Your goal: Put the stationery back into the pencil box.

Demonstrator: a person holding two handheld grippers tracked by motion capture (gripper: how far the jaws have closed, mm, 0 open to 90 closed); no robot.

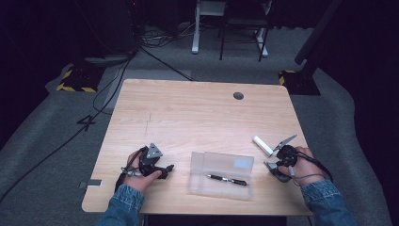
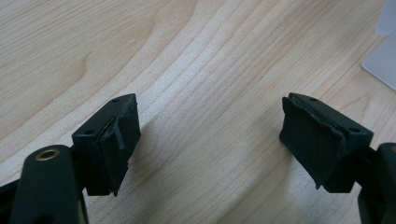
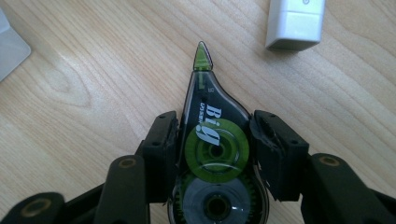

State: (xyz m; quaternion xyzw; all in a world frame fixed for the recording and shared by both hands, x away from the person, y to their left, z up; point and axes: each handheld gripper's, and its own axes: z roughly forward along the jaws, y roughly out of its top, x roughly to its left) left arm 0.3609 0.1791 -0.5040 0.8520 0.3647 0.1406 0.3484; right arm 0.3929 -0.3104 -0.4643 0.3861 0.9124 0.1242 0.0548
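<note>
Correction-tape dispenser [image 3: 212, 154], dark translucent body with green reels and a green tip: we are seeing it lying flat on the worktop [image 1: 188, 113] near the right edge, sitting between the pads of our right tool [image 3: 212, 149]. The right tool is standing partly spread; its left pad [image 3: 163, 144] is looking pressed to the dispenser's side, and the right pad [image 3: 271, 149] is lying against the other side or just off it, so we cannot tell whether the pinch is firm. The green tip is pointing away from the tool, toward a white eraser-like block [image 3: 295, 23] lying apart from it on the wood.

Left tool [image 2: 210, 140]: we are holding it spread wide, nothing between its pads [image 2: 112, 144], bare wood beneath.

Clear plastic case [image 1: 221, 175]: it is lying open near the worktop's front edge between both hands, with a black pen [image 1: 227, 179] resting inside.
</note>
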